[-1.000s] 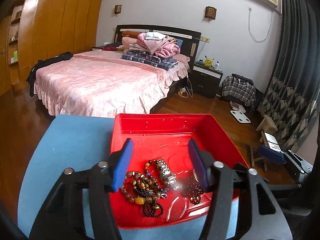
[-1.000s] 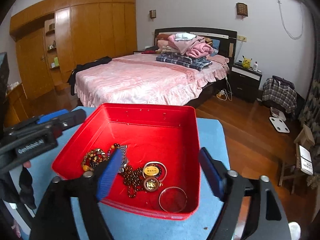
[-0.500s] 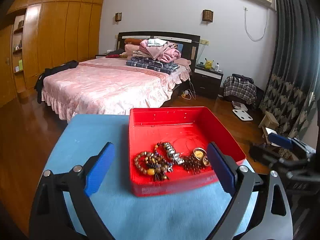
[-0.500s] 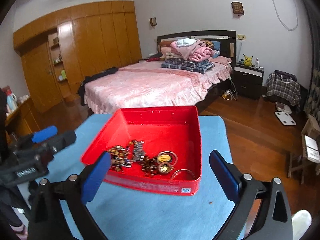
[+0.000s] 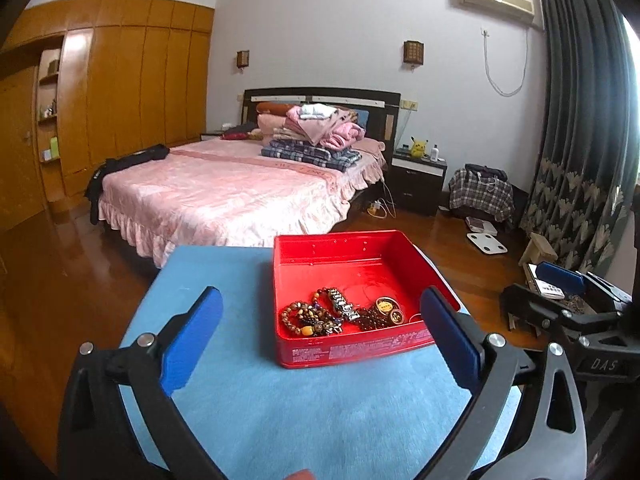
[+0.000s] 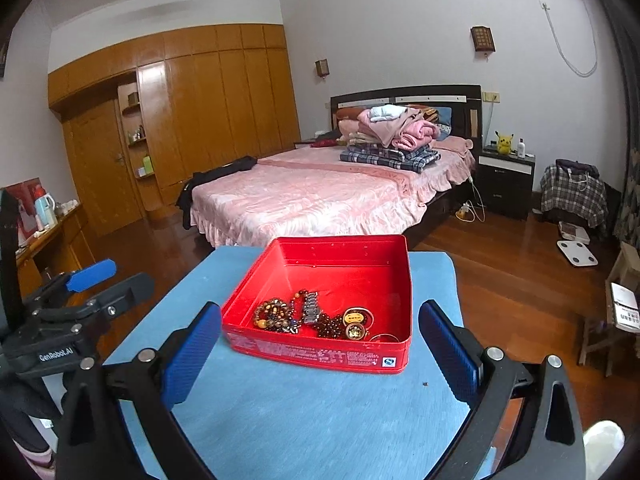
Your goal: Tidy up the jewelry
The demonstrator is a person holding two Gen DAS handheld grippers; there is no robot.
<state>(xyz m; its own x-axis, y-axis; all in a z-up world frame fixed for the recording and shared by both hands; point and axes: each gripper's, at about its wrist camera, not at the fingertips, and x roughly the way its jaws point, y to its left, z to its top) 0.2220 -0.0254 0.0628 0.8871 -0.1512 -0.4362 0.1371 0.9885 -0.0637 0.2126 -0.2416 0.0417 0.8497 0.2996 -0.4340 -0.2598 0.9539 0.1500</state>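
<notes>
A red tin box [image 5: 344,354] stands on a blue-topped table [image 5: 320,408]; it also shows in the right wrist view [image 6: 320,354]. Inside lie beaded bracelets [image 5: 306,318] [image 6: 276,314], a metal watch band [image 5: 340,304] [image 6: 310,308], dark bead strands and round gold-coloured pieces [image 5: 390,308] [image 6: 354,324]. My left gripper [image 5: 320,340] is open and empty, held back from the box's near side. My right gripper [image 6: 320,344] is open and empty, also short of the box. Each gripper shows at the edge of the other's view.
Behind the table is a bed [image 5: 224,196] with a pink cover and folded clothes [image 5: 316,136]. A wooden wardrobe [image 6: 200,120] lines the left wall. A nightstand [image 5: 418,180], a scale [image 5: 486,242], a stool and curtains stand to the right on the wooden floor.
Both grippers have pulled back and risen from over the box, and both have opened wider. The jewelry stays in the box.
</notes>
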